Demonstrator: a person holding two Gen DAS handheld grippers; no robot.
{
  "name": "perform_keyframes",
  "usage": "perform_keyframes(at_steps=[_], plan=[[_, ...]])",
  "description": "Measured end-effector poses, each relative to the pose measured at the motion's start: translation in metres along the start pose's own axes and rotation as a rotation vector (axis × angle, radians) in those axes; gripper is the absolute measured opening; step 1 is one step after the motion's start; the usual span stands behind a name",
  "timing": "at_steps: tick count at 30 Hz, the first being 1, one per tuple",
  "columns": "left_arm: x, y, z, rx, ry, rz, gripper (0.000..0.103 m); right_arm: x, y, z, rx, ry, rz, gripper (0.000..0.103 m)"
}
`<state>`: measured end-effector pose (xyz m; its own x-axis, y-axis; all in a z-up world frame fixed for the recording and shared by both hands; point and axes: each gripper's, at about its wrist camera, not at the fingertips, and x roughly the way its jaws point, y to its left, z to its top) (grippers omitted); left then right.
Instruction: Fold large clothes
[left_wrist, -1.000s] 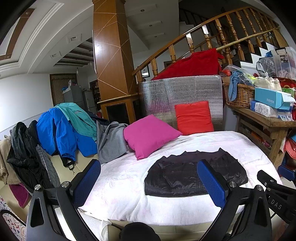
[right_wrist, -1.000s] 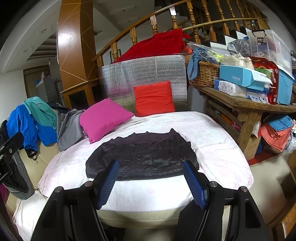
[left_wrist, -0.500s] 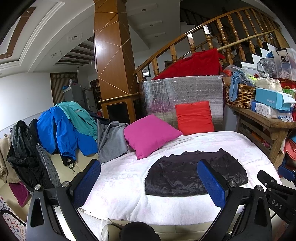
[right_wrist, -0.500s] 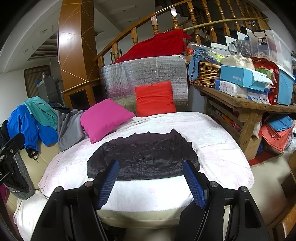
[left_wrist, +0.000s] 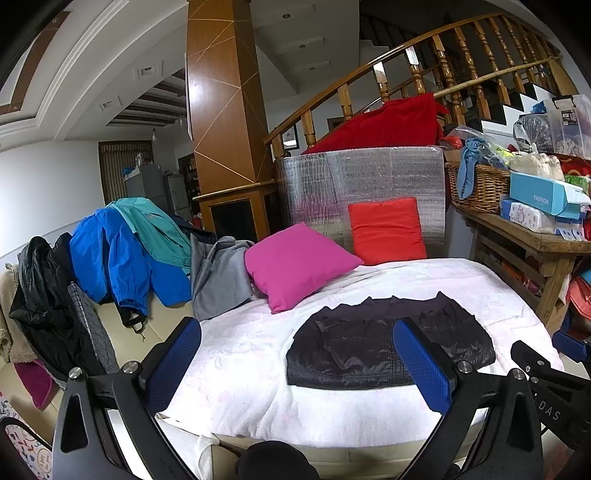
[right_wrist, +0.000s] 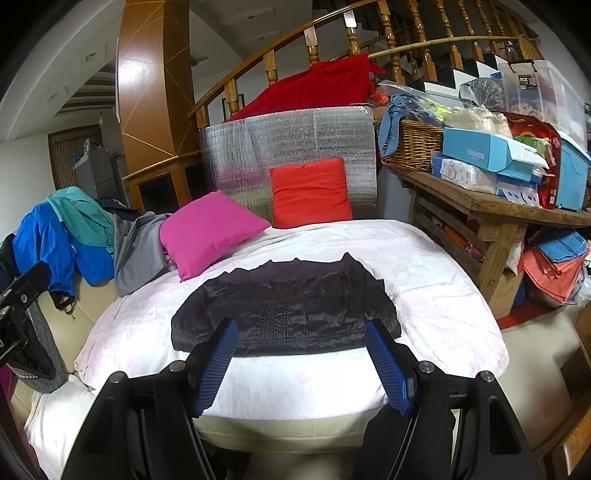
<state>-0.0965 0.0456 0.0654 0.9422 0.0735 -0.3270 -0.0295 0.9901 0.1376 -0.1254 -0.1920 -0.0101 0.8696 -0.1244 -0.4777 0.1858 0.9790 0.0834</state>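
Left wrist view
Left gripper (left_wrist: 295, 363): blue-padded fingers spread wide, empty, held back from the near edge of the white bedspread (left_wrist: 240, 369).
Black quilted jacket (left_wrist: 388, 347): lies flat on the bedspread, looks already folded into a compact block; to the right of this gripper's line.
Pink cushion (left_wrist: 295, 266): just behind the jacket, apart from it.
Unfolded pile: blue jacket (left_wrist: 118, 258), teal shirt (left_wrist: 155, 229), grey garment (left_wrist: 218, 277), draped well to the left.

Right wrist view
Right gripper (right_wrist: 304, 363): fingers parted wide, pinching nothing, squarely facing the black quilted jacket (right_wrist: 288, 310).
Red cushion (right_wrist: 310, 192): upright at the back.
Handling advice: for a further fold, take both near corners together, lift evenly and lay over; slick quilted fabric probably slides, so pinch through all layers.
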Motion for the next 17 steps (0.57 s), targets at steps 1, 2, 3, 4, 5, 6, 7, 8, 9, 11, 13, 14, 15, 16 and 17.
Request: perform_keyframes(at_steps=[1,2,3,4,5,6,7,8,9,11,13,14,15,16,17], plan=[[0.002,0.0,0.0,-0.002,0.002,0.0,0.103,0.002,0.001,0.0,-0.002,0.004,0.0,0.075],[0.004,0.0,0.0,-0.003,0.005,-0.004,0.103,0.003,0.003,0.0,-0.004,0.008,0.0,0.075],[0.007,0.001,0.001,-0.005,0.008,-0.006,0.103,0.007,0.004,0.001,-0.008,0.015,0.001,0.075],[0.01,0.002,0.001,-0.008,0.01,-0.005,0.103,0.009,0.005,0.001,-0.011,0.018,0.0,0.075],[0.013,0.002,0.002,-0.014,0.01,-0.005,0.103,0.012,0.005,0.003,-0.014,0.022,-0.001,0.075],[0.016,0.002,0.002,-0.021,0.013,-0.006,0.103,0.016,0.006,0.004,-0.017,0.027,0.0,0.075],[0.021,0.003,0.003,-0.032,0.019,-0.01,0.103,0.02,0.006,0.006,-0.018,0.033,0.001,0.075],[0.026,0.003,0.003,-0.041,0.025,-0.011,0.103,0.024,0.005,0.007,-0.017,0.039,0.002,0.075],[0.03,0.003,0.002,-0.046,0.032,-0.011,0.103,0.029,0.004,0.009,-0.018,0.049,0.003,0.075],[0.044,0.002,0.002,-0.052,0.054,-0.019,0.103,0.04,0.002,0.012,-0.018,0.064,0.005,0.075],[0.061,0.001,0.003,-0.058,0.072,-0.044,0.103,0.052,-0.005,0.018,-0.01,0.075,0.002,0.075],[0.07,0.002,0.003,-0.063,0.076,-0.058,0.103,0.059,-0.01,0.023,-0.003,0.079,0.005,0.075],[0.079,0.003,0.005,-0.066,0.078,-0.066,0.103,0.068,-0.02,0.029,0.009,0.082,0.006,0.075],[0.097,0.007,0.007,-0.068,0.088,-0.069,0.103,0.08,-0.035,0.038,0.03,0.076,-0.019,0.075],[0.119,0.012,0.008,-0.07,0.113,-0.067,0.103,0.088,-0.046,0.043,0.046,0.068,-0.041,0.075]])
